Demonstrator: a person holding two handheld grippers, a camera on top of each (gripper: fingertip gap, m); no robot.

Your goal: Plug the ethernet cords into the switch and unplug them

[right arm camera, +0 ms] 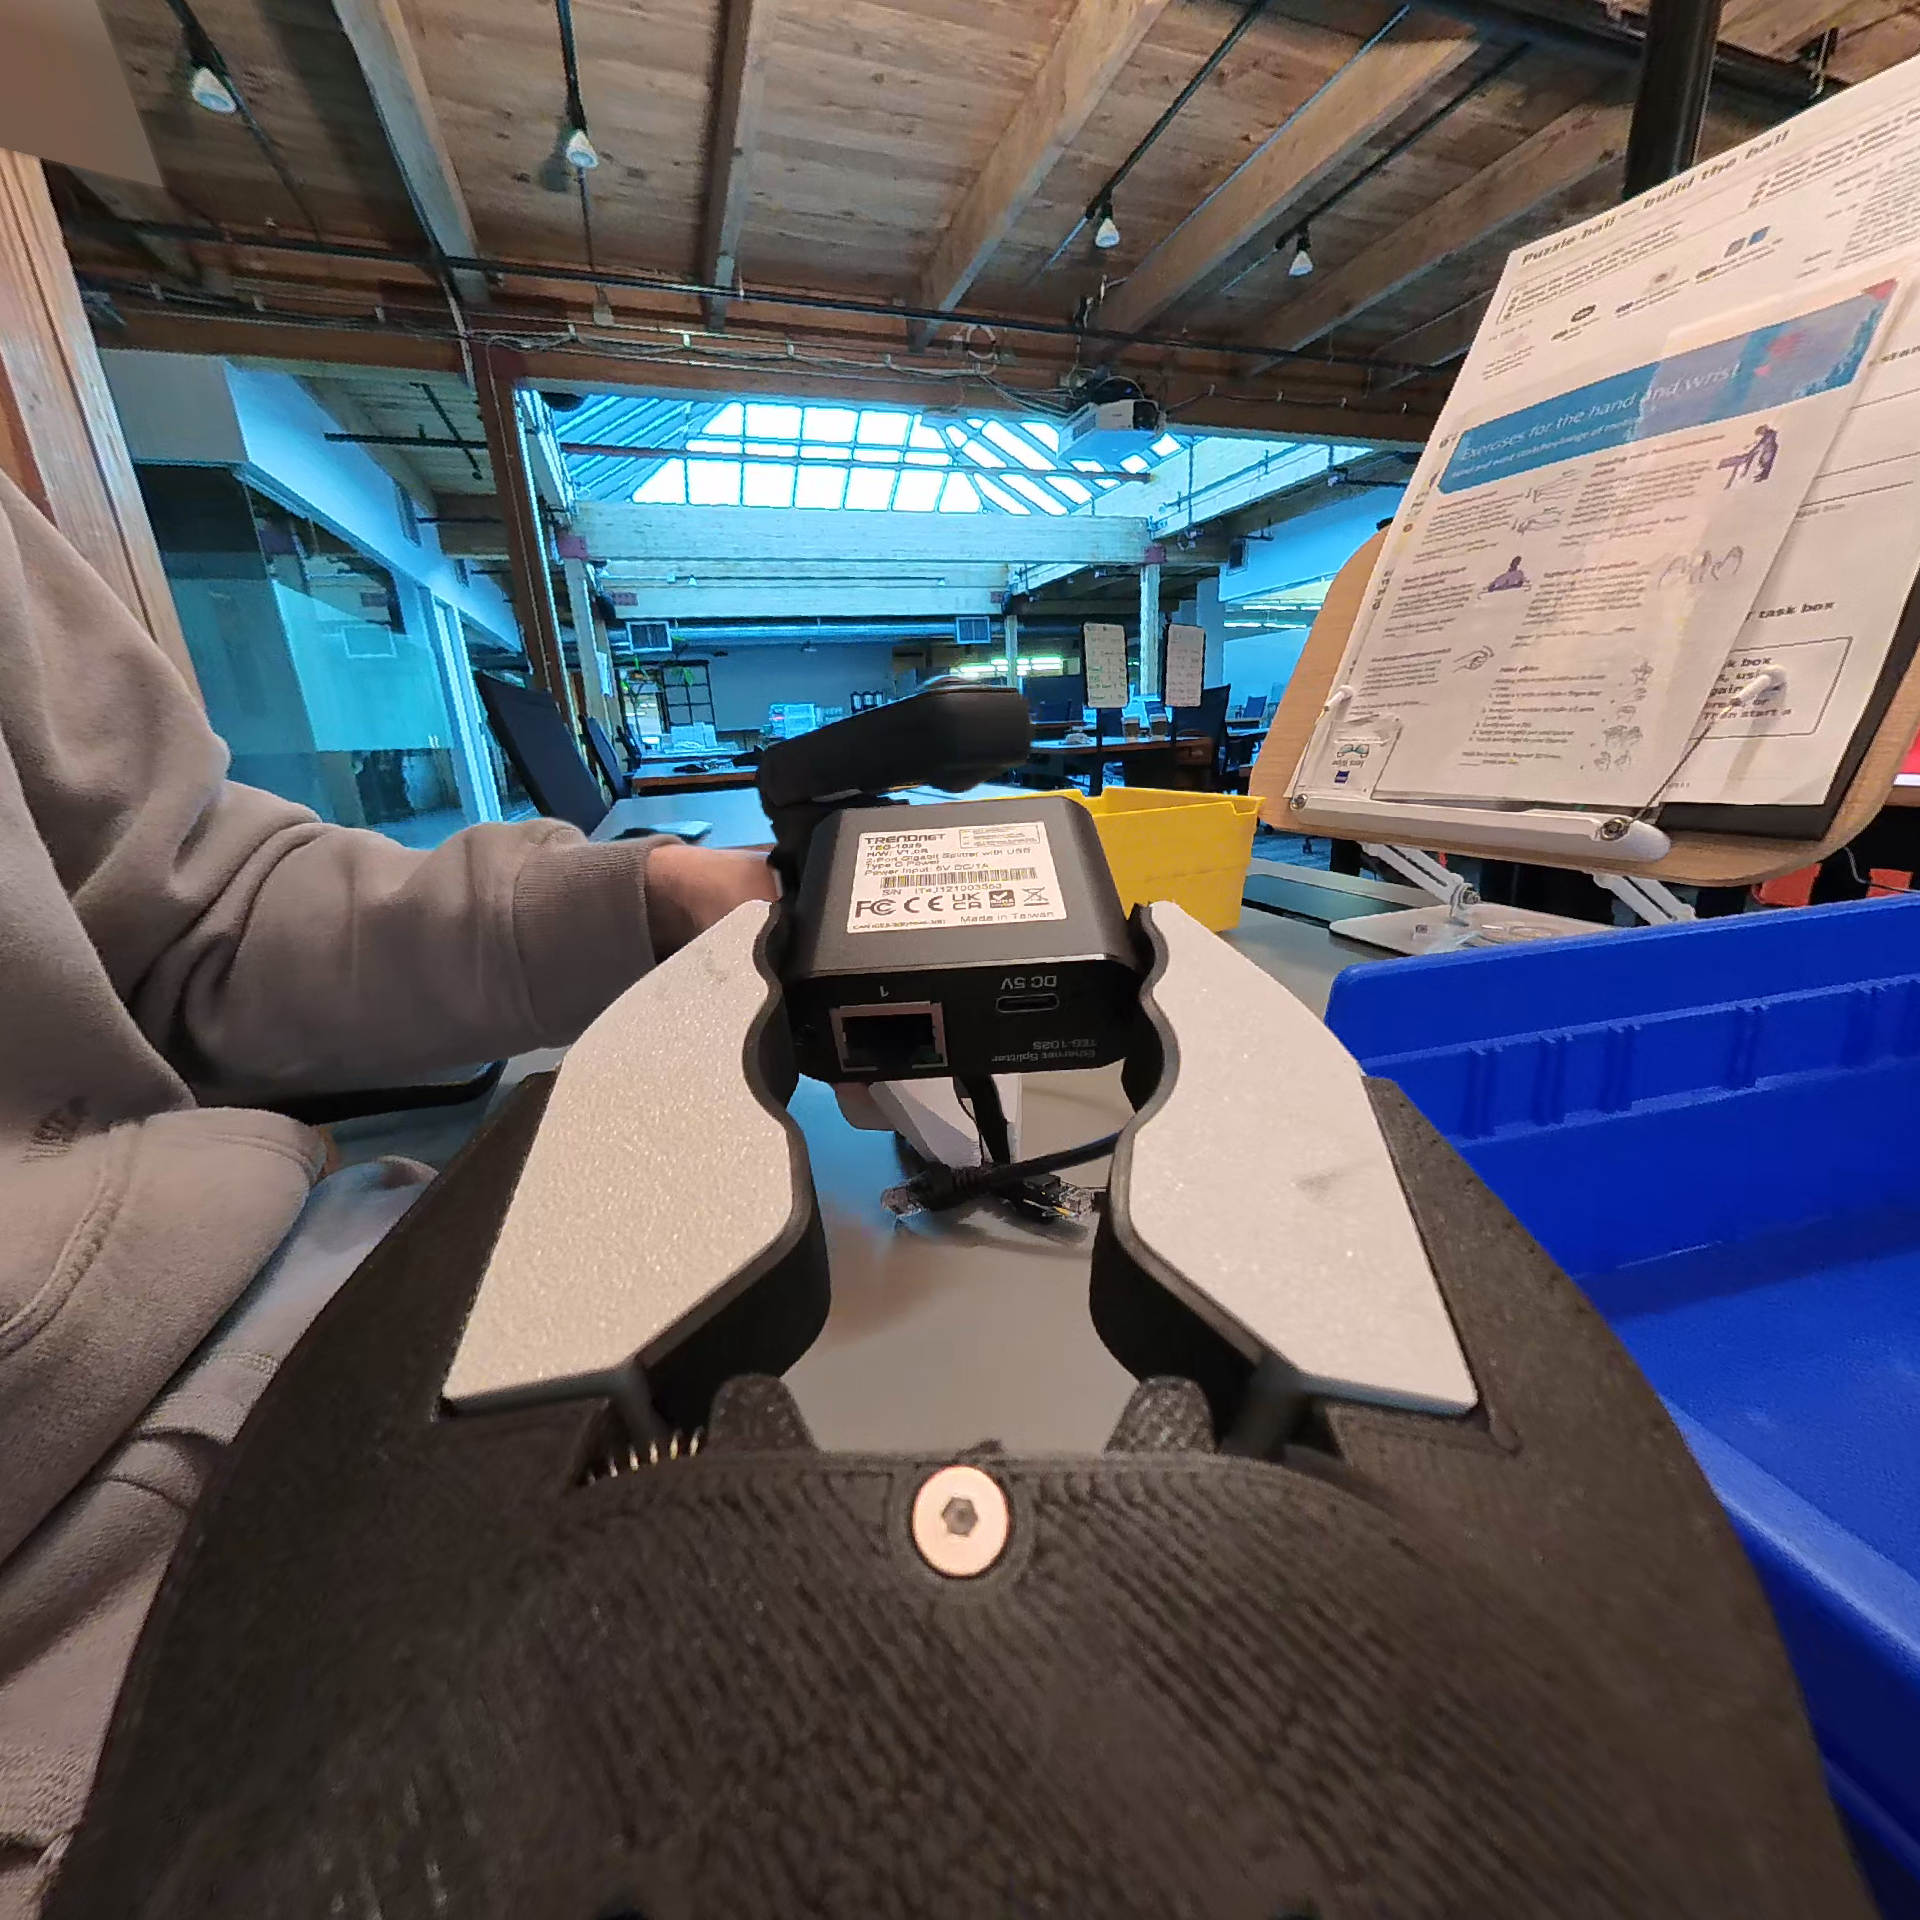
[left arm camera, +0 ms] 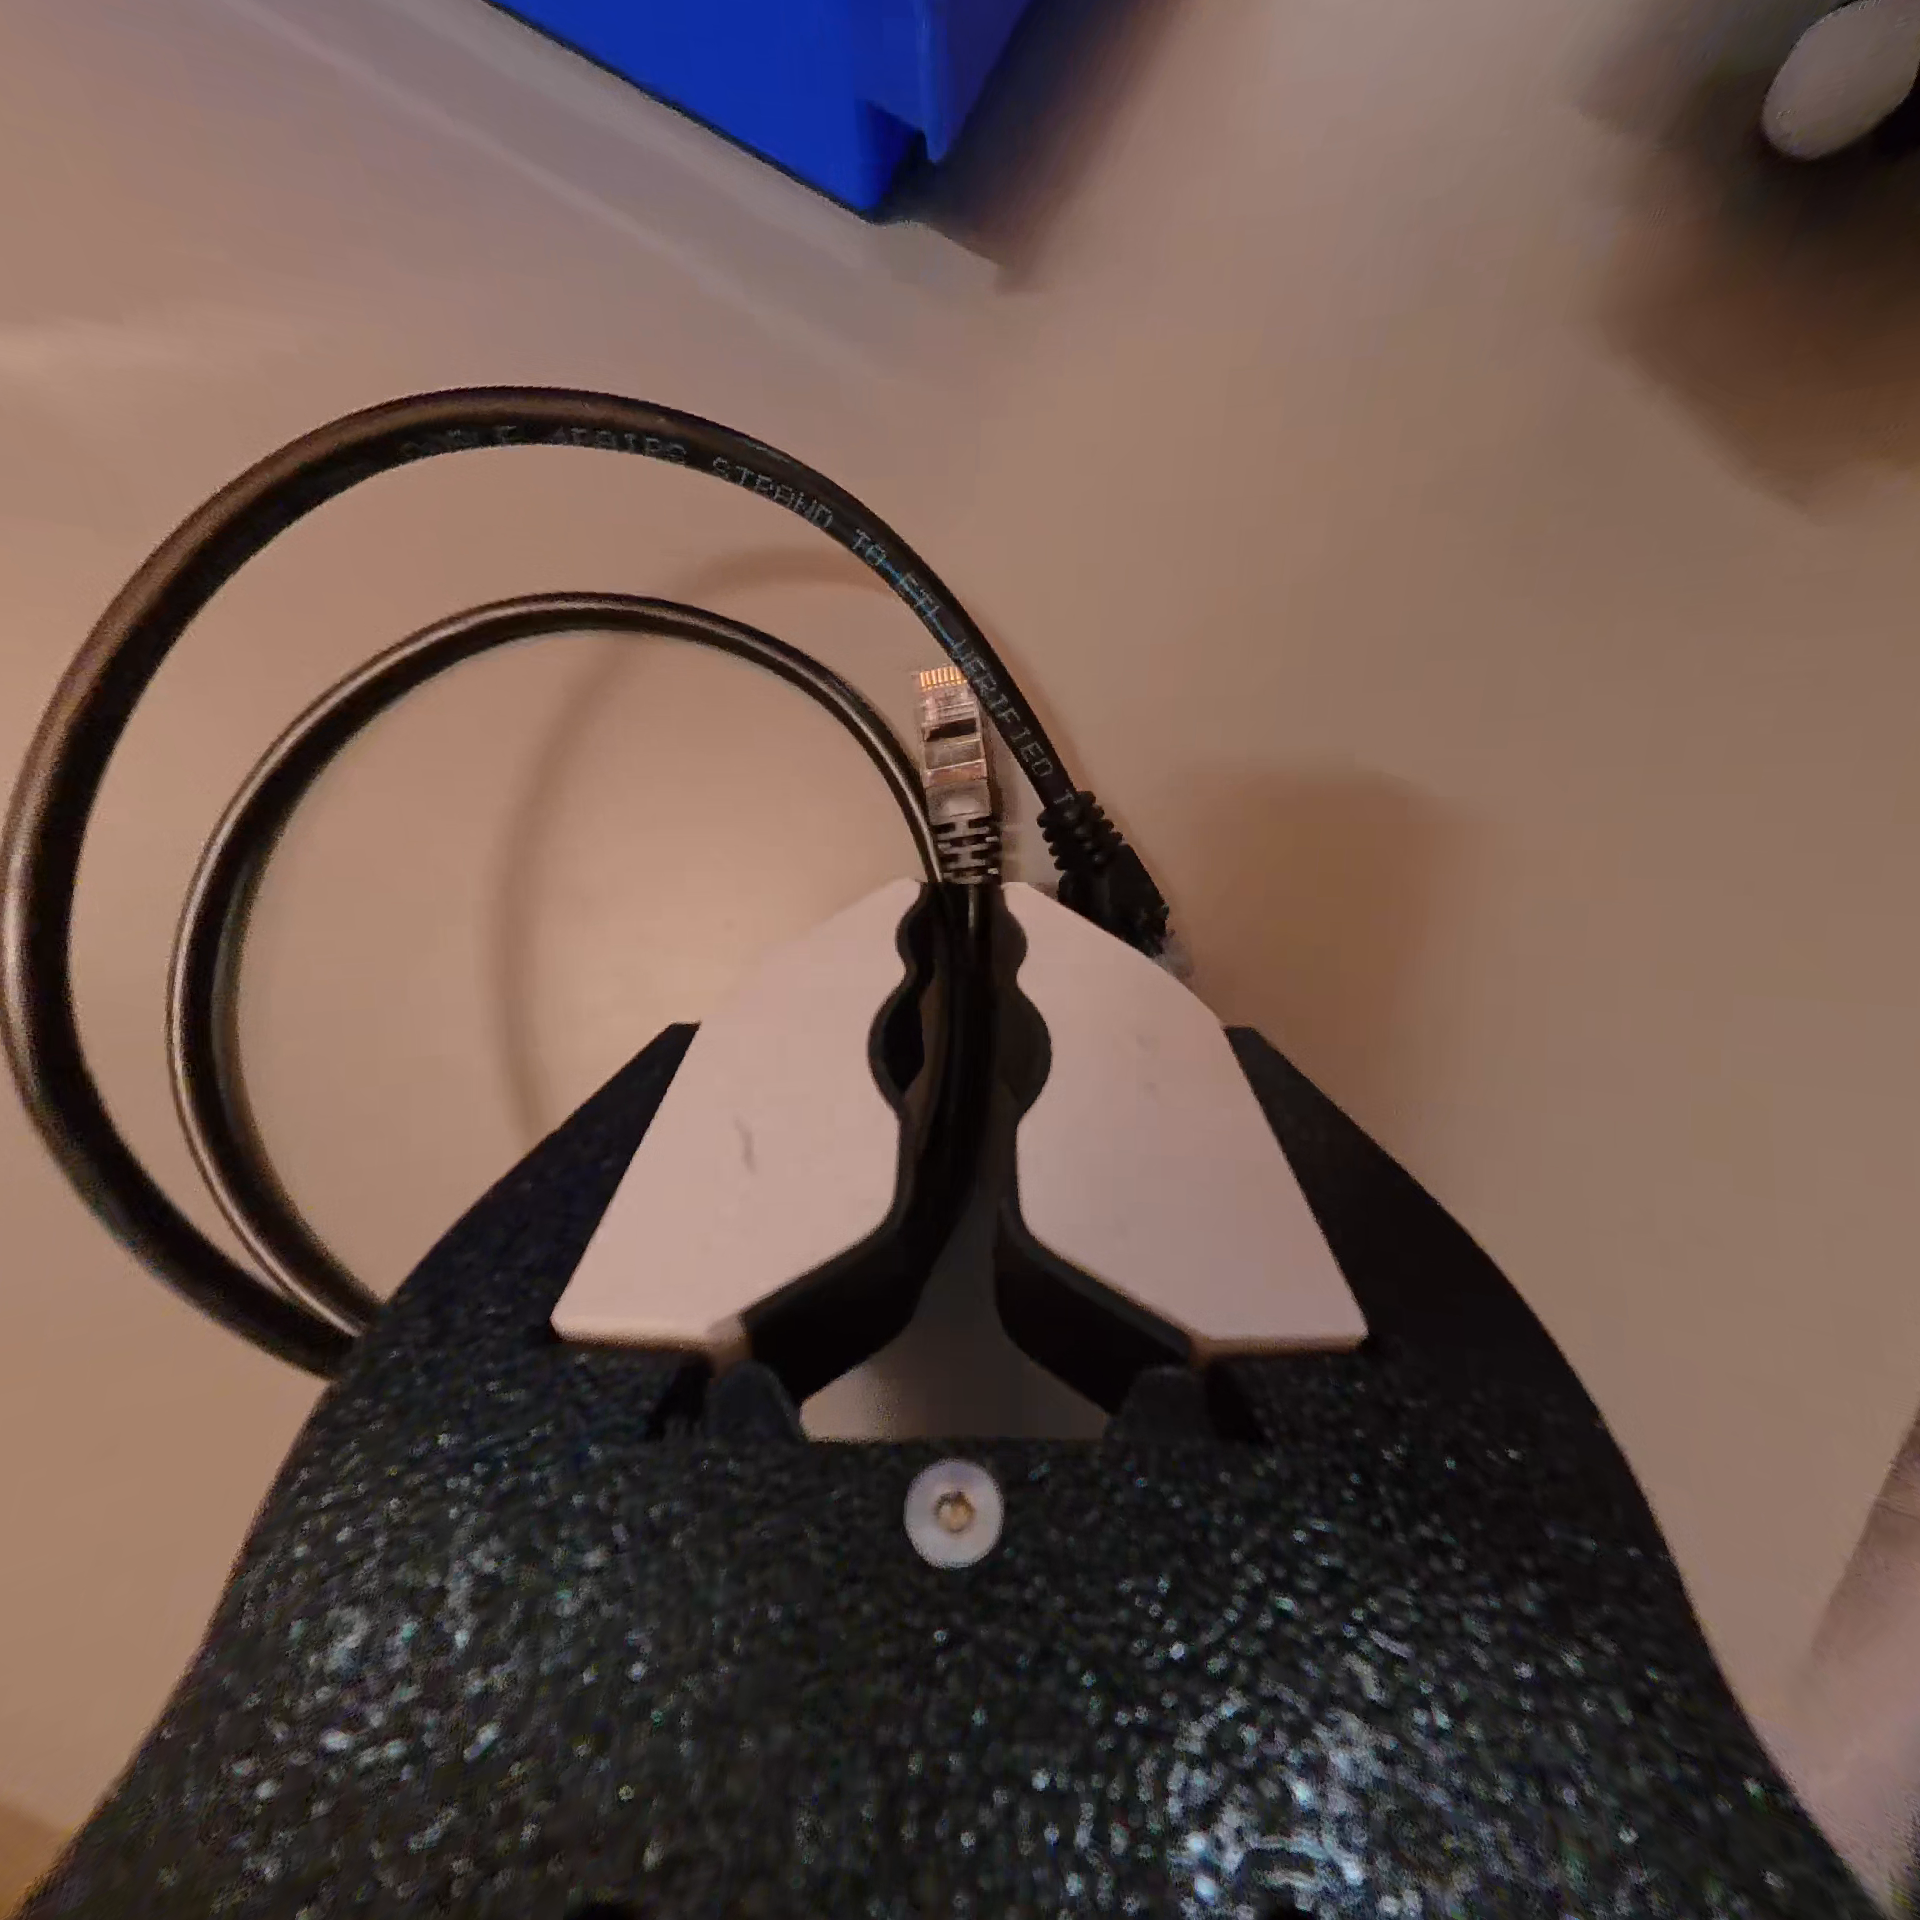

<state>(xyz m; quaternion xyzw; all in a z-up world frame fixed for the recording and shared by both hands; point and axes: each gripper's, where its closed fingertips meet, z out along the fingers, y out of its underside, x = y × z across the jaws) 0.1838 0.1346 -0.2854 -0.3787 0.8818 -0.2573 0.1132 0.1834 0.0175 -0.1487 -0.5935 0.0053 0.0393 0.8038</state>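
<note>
While the right gripper (right arm camera: 961, 925) has its jaws clamped on either side of the small black switch (right arm camera: 961, 935), the box sits upside down above the grey surface (right arm camera: 935, 1340), so a white printed label (right arm camera: 951, 878) faces up and small white markings run along its near face. One open ethernet port (right arm camera: 891, 1037) and a slim power socket look back at the camera. Below it, two clear plugs (right arm camera: 909, 1197) and some black cord lie on the surface.

Over on the left, the left gripper (left arm camera: 961, 904) has its jaws pinched narrow on a black ethernet cord (left arm camera: 416, 665) just behind its metal-clad plug (left arm camera: 948, 748), which sticks out past the tips. Pale lettering runs down the cord jacket, and it loops round on the left.

For containers, a blue bin (right arm camera: 1683, 1091) sits on the right and a yellow bin (right arm camera: 1174, 842) farther off; contents can't be made out. A stand with printed sheets (right arm camera: 1621, 582) is at the far right.
</note>
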